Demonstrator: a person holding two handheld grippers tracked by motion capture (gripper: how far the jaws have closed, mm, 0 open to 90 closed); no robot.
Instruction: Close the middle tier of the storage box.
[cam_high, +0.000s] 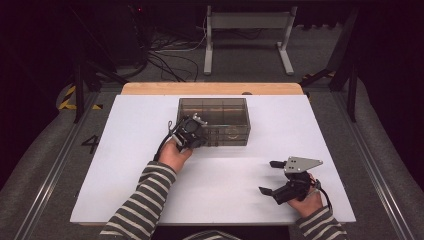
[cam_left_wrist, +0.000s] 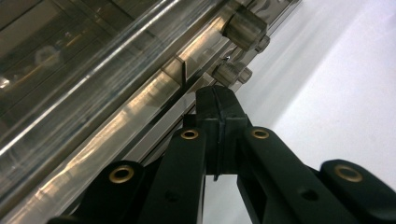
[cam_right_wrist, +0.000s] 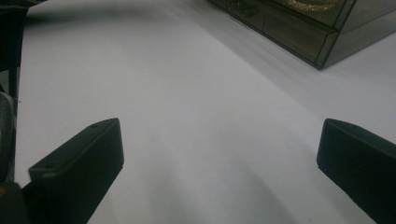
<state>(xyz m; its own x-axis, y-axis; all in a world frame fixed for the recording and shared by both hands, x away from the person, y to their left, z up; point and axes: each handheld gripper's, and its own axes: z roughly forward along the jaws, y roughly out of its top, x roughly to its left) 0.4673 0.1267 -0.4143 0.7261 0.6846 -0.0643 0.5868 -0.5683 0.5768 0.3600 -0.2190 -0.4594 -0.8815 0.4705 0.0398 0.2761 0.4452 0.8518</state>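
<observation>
A smoky, see-through drawer box stands at the back middle of the white table top. My left gripper is at the box's front left, its jaws shut together. In the left gripper view the left gripper's closed tips sit just below two small round drawer knobs on the box front, and I cannot see anything caught between the pads. My right gripper hovers low at the front right, open and empty. In the right gripper view the right gripper faces bare table, with a corner of the box far off.
A wooden strip edges the table behind the white top. Beyond it on the floor stand a grey metal frame and loose cables. Yellow-black tape marks the floor at the left. A striped sleeve comes in from the bottom.
</observation>
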